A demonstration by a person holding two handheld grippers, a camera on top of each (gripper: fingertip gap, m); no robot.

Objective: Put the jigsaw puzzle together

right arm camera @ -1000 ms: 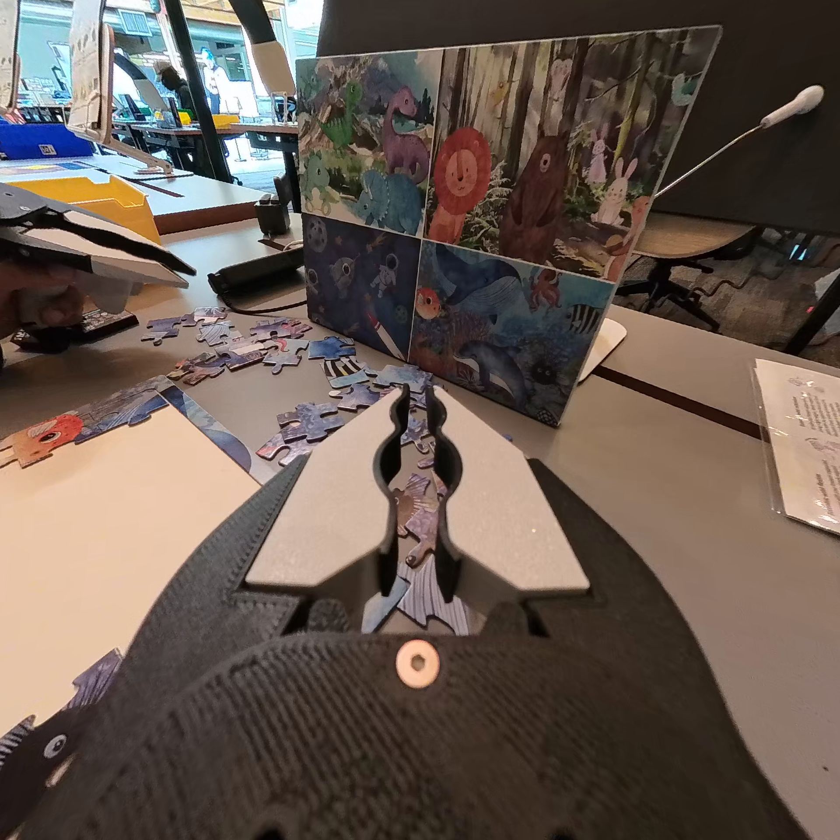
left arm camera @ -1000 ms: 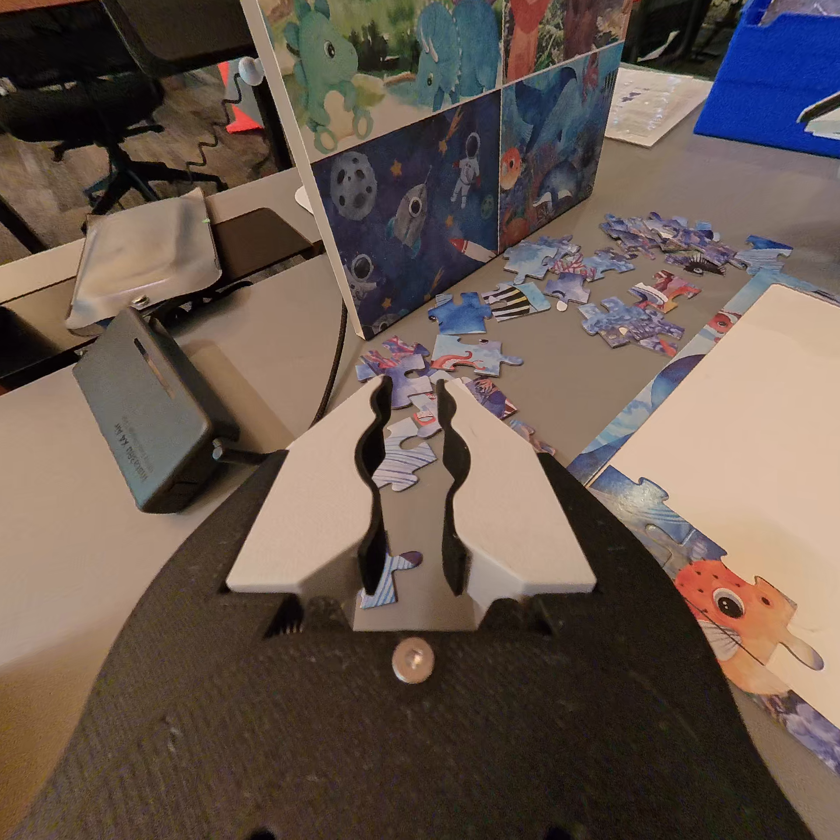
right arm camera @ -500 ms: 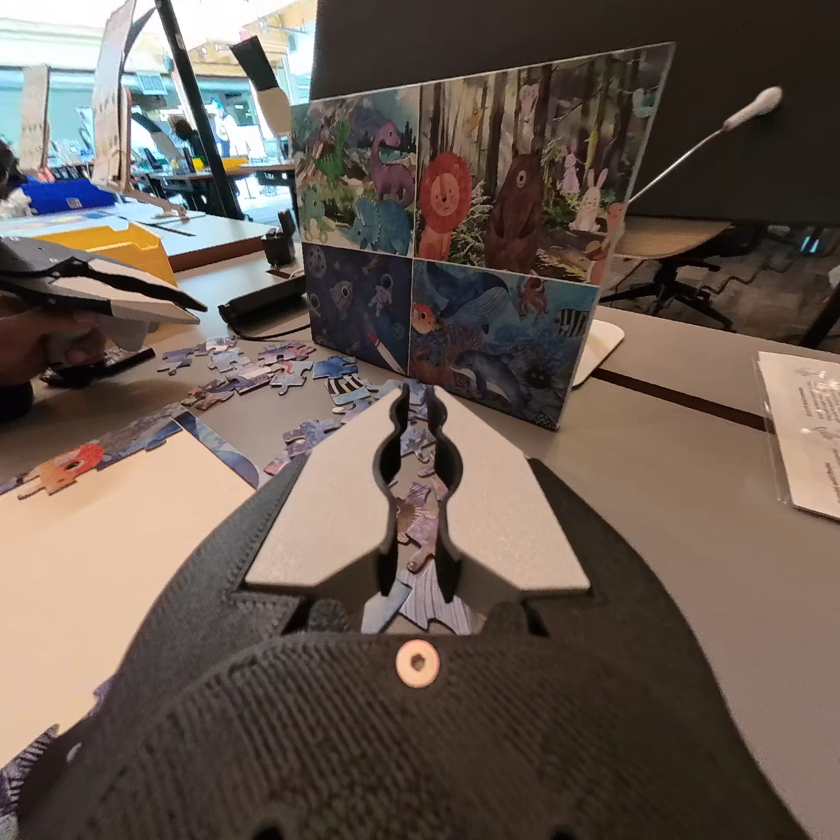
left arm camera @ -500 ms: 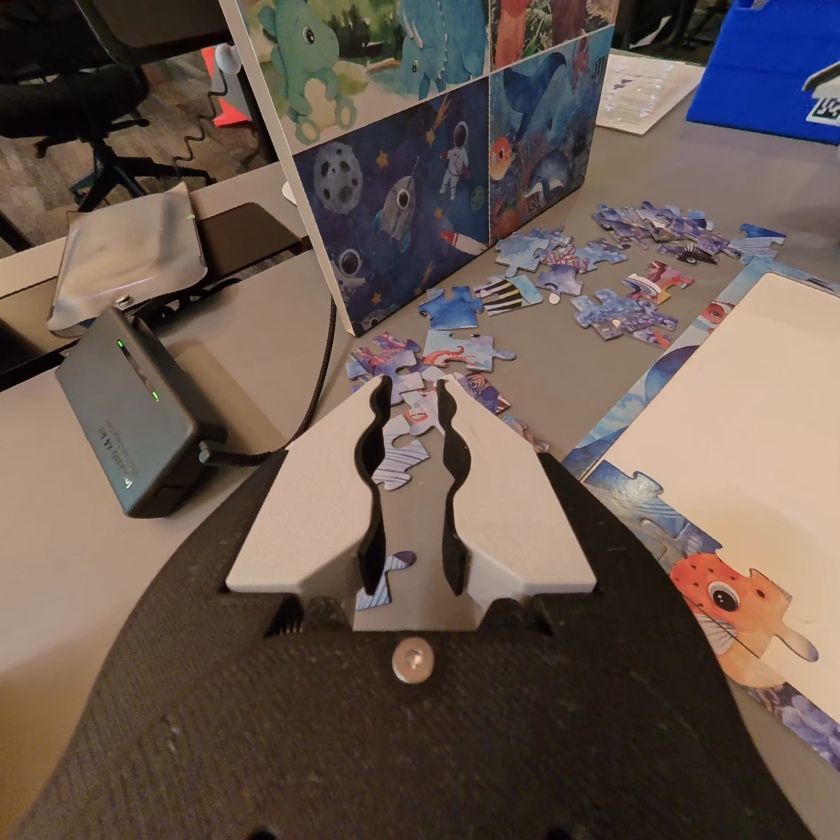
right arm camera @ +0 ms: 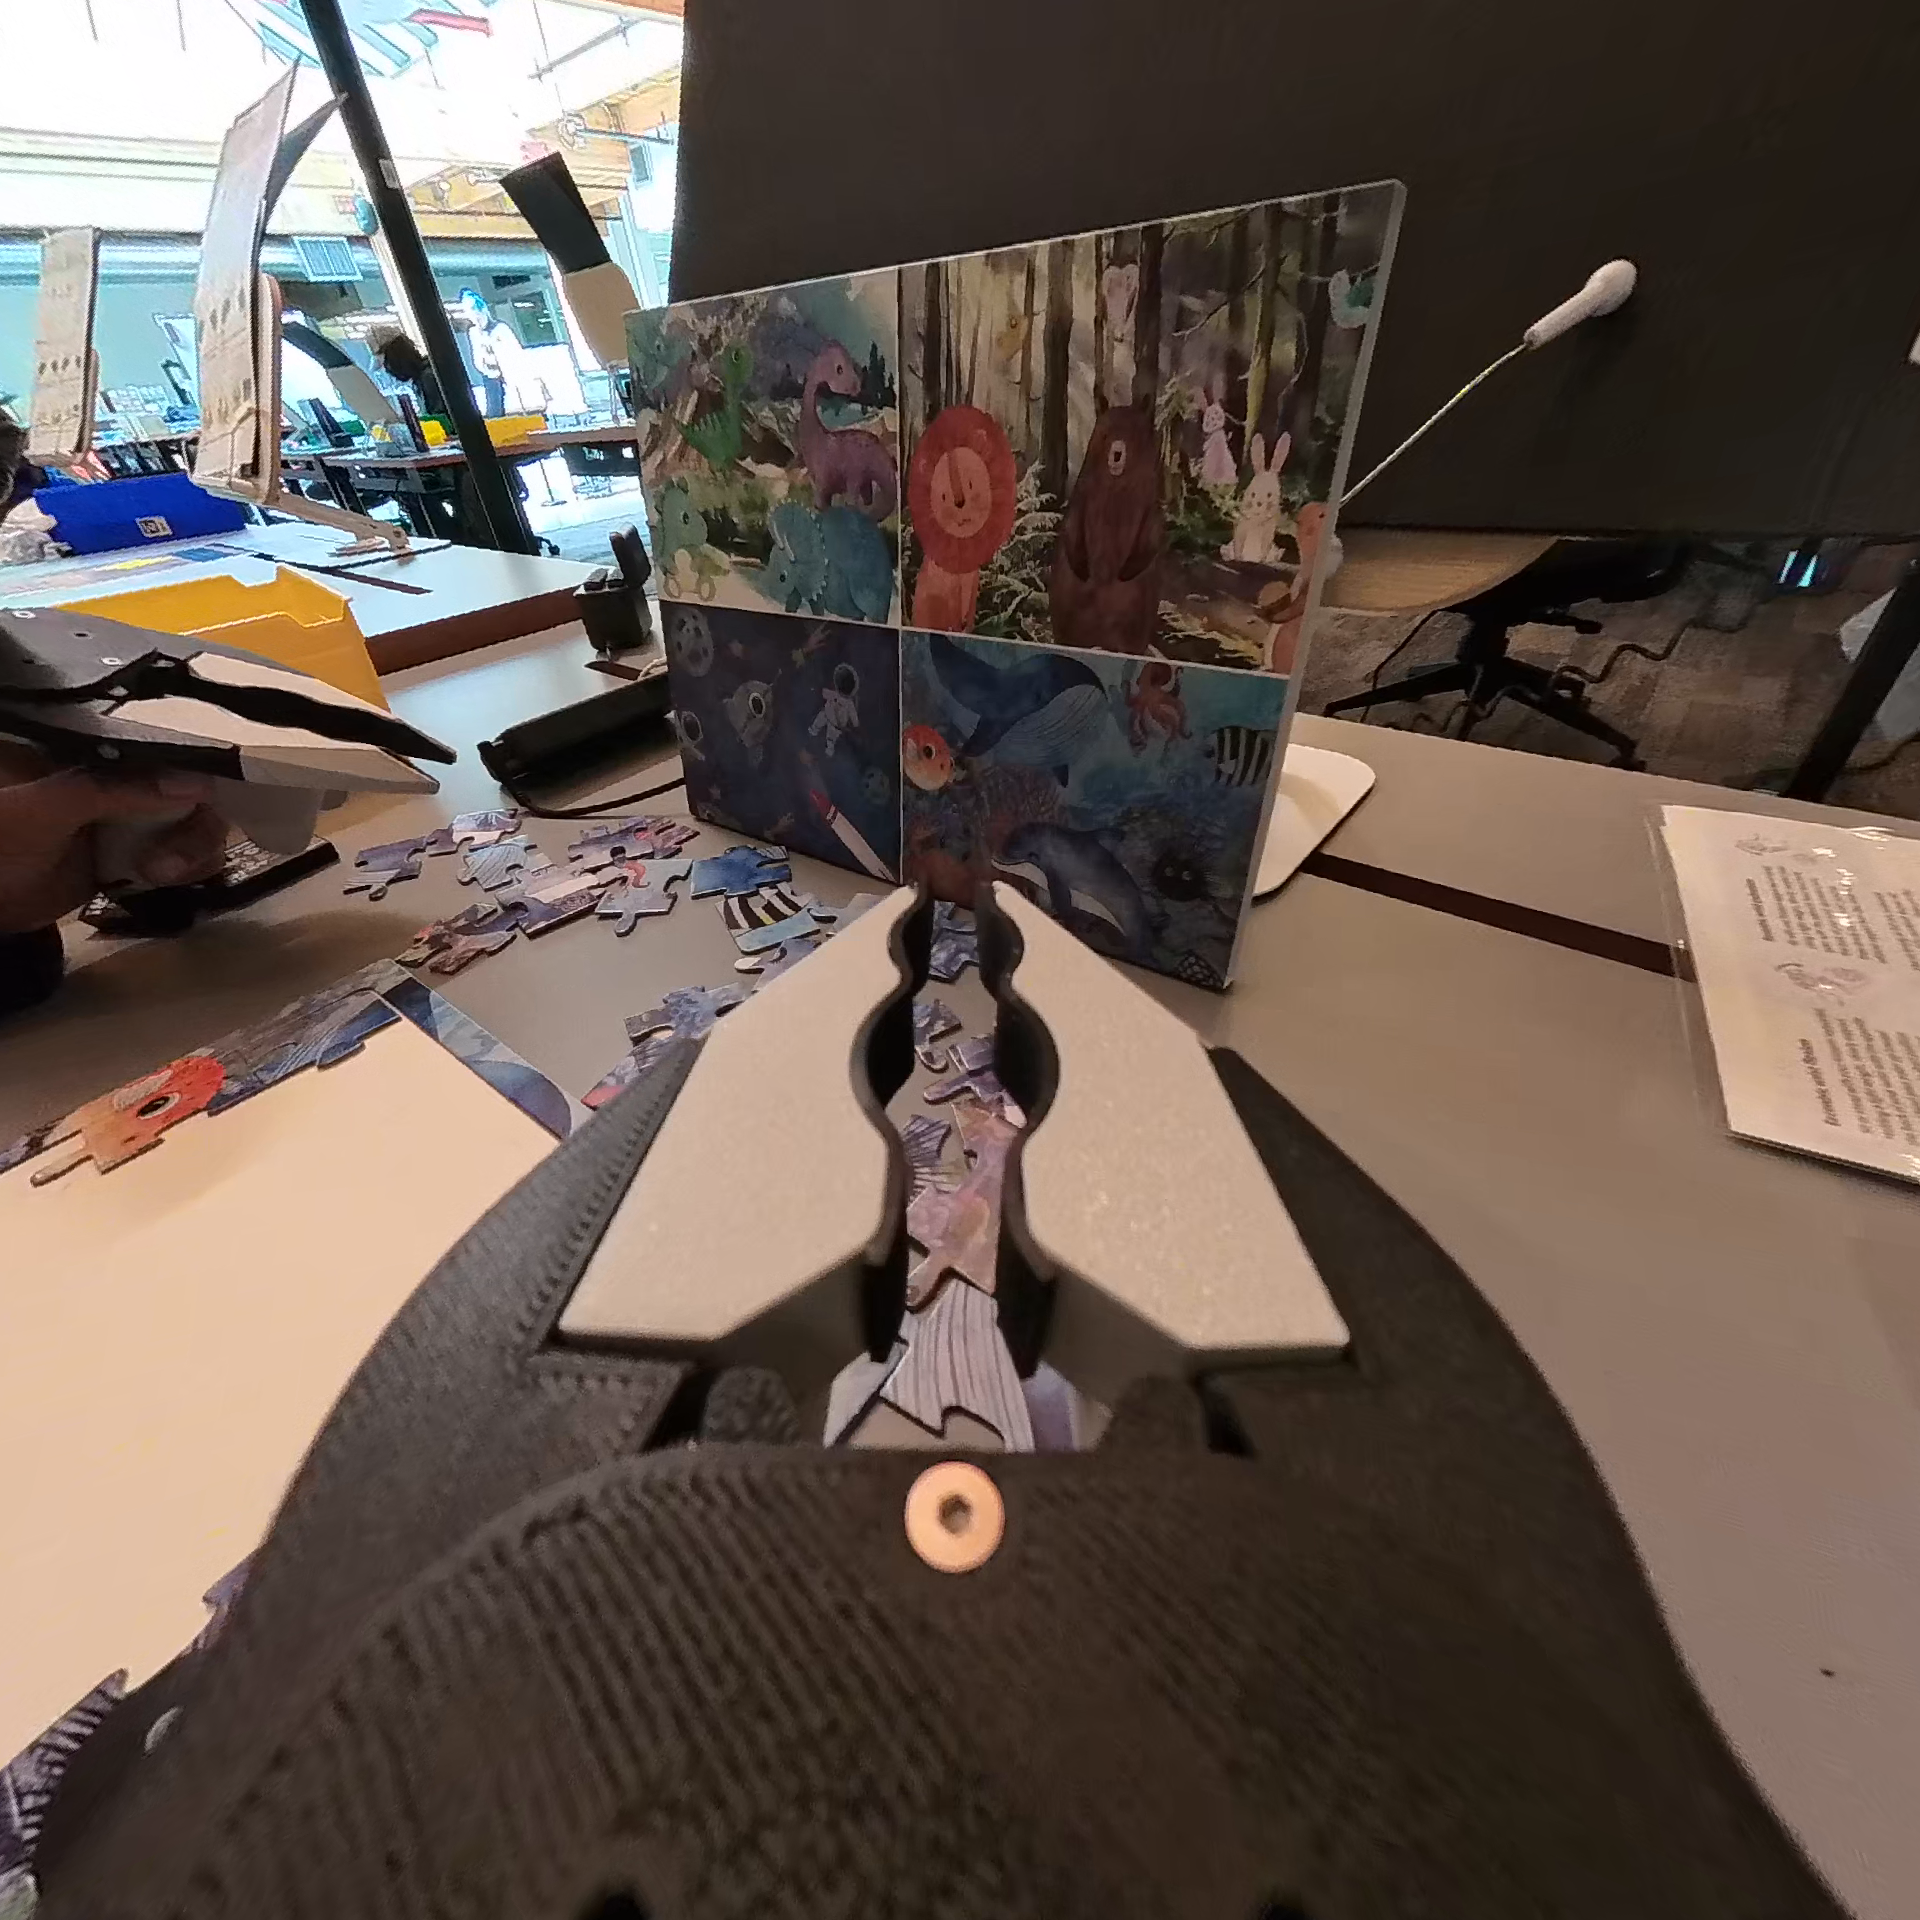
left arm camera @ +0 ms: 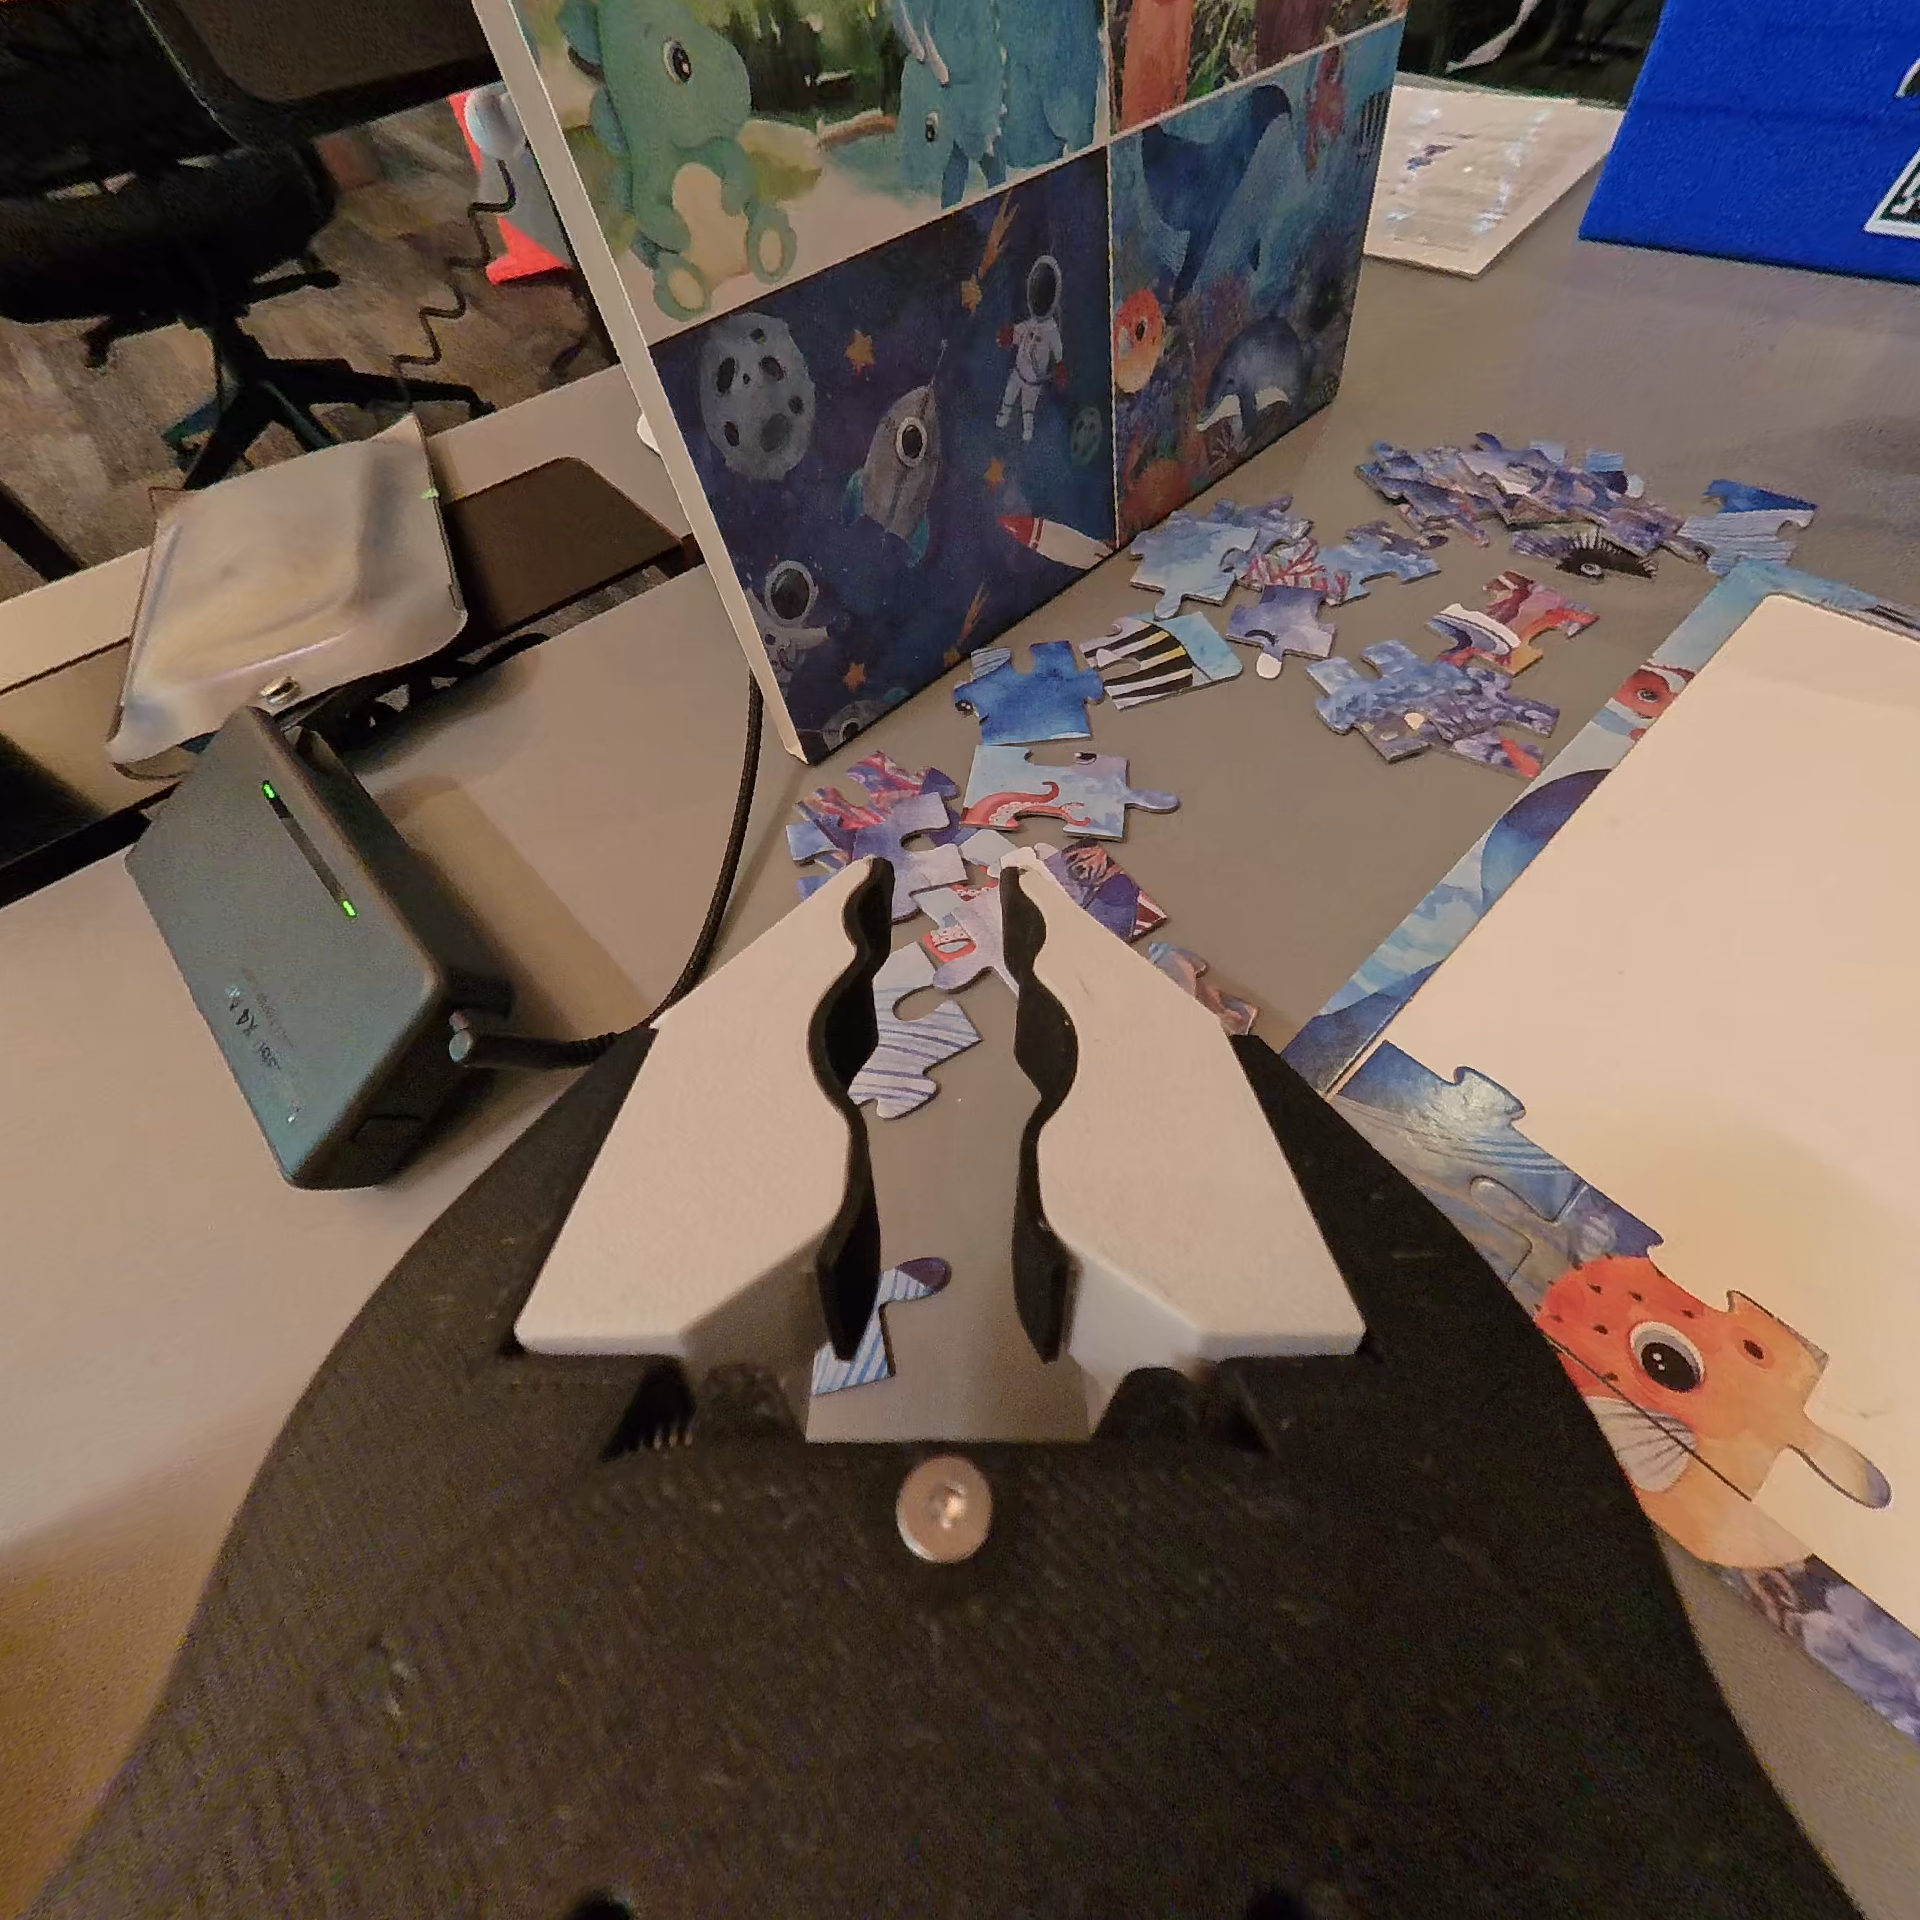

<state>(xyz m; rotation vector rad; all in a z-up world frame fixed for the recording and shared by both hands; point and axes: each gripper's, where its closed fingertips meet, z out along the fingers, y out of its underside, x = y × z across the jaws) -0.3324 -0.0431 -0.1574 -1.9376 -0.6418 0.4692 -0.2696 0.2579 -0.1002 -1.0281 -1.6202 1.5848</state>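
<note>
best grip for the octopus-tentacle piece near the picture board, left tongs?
The tentacle piece lies flat on the grey table, so there is no raised part to pinch. Probably come straight down with the left tongs, open now, and close across its plain short sides, clear of the knob on its right edge. Its near-left corner sits against other pieces, so the far side looks freer.

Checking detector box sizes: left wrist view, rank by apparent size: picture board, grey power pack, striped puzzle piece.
1. picture board, cropped by the frame
2. grey power pack, nearer the camera, so true ranking is unsure
3. striped puzzle piece
</note>
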